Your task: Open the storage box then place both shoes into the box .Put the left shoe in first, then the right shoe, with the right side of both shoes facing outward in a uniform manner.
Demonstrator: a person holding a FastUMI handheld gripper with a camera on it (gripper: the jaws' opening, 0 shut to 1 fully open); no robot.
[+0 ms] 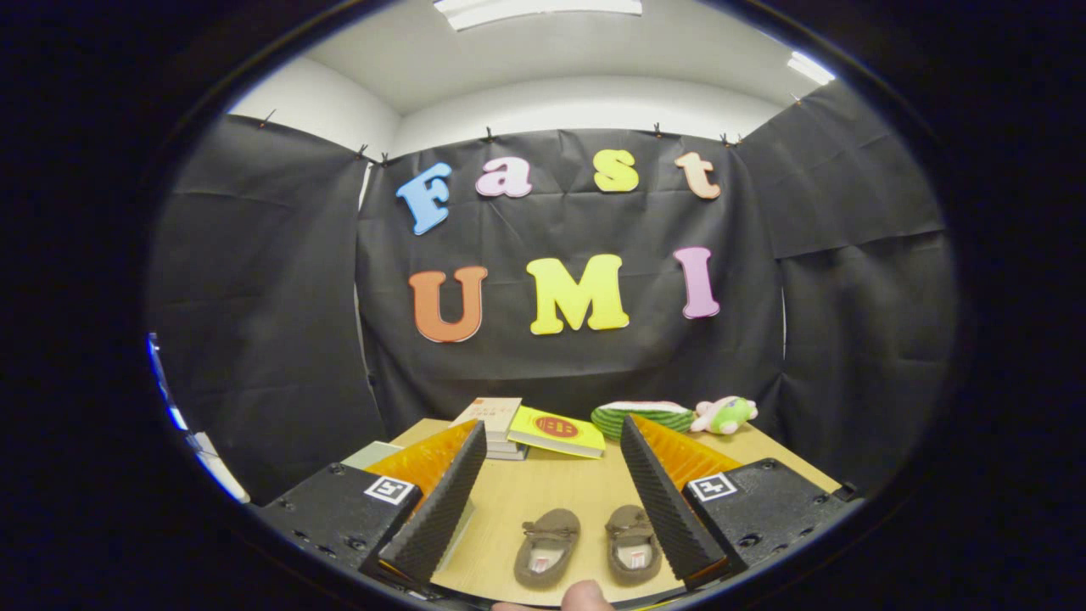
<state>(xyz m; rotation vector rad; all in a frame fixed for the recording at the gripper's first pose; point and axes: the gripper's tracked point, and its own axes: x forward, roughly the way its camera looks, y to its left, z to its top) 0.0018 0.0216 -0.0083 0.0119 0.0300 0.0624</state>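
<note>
Two small brown shoes lie side by side on the wooden table (543,488), toes pointing away from me: the left shoe (547,547) and the right shoe (633,543). Both sit low between my fingers, near the table's front edge. My gripper (553,440) is held above the table, open wide, with nothing between its fingers. The right shoe lies close to the right finger (670,501); the left finger (441,509) stands farther from the left shoe. A fingertip of a person (584,596) shows just in front of the shoes.
A stack of books (496,426) and a yellow book (557,431) lie at the table's back, beyond the fingers. A green striped plush (643,416) and a pink-green plush toy (724,414) rest at the back right. Black cloth walls surround the table.
</note>
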